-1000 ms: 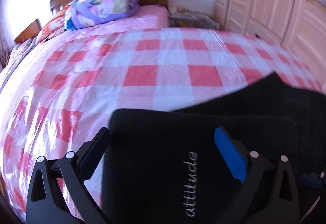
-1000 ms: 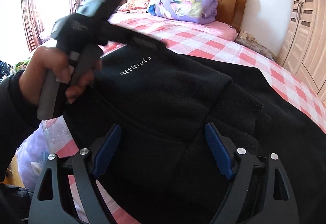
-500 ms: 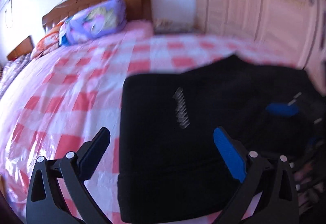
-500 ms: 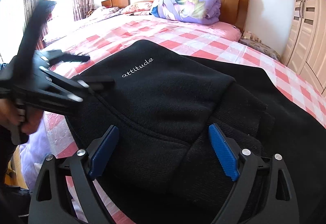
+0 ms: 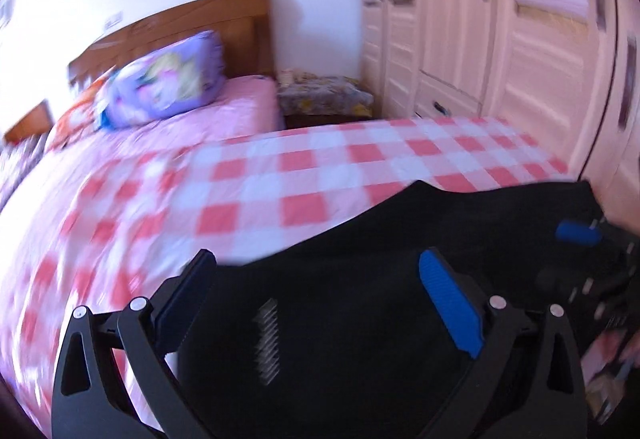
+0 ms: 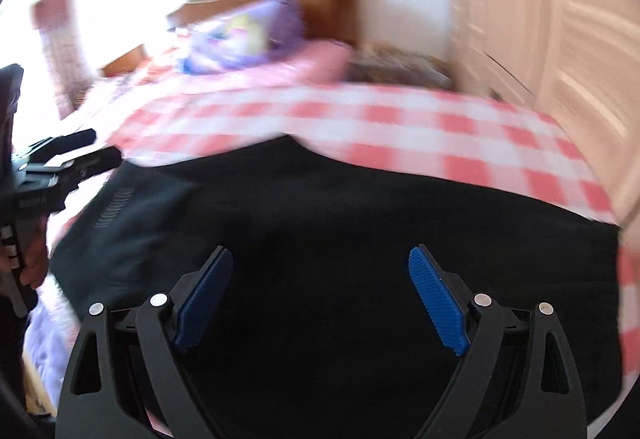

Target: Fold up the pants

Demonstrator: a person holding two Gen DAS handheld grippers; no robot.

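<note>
Black pants (image 5: 352,303) with a small white "attitude" print (image 5: 267,343) lie on the pink checked bed cover, folded over at the near end. They also fill the lower half of the right wrist view (image 6: 360,223). My left gripper (image 5: 316,291) is open and empty above the printed part. My right gripper (image 6: 320,287) is open and empty over the wide black cloth. The left gripper shows at the left edge of the right wrist view (image 6: 60,163), and the right gripper at the right edge of the left wrist view (image 5: 588,259). Both views are blurred.
The bed (image 5: 256,175) has a pink and white checked cover. A purple rolled quilt (image 5: 160,95) lies by the wooden headboard (image 5: 208,23). A low nightstand (image 5: 324,99) stands beside the bed. Cream wardrobe doors (image 5: 500,39) line the right side.
Both grippers have swung right towards the wardrobe, and the left one has pulled back off the cloth. The pants lie unchanged. Both grippers stay open.
</note>
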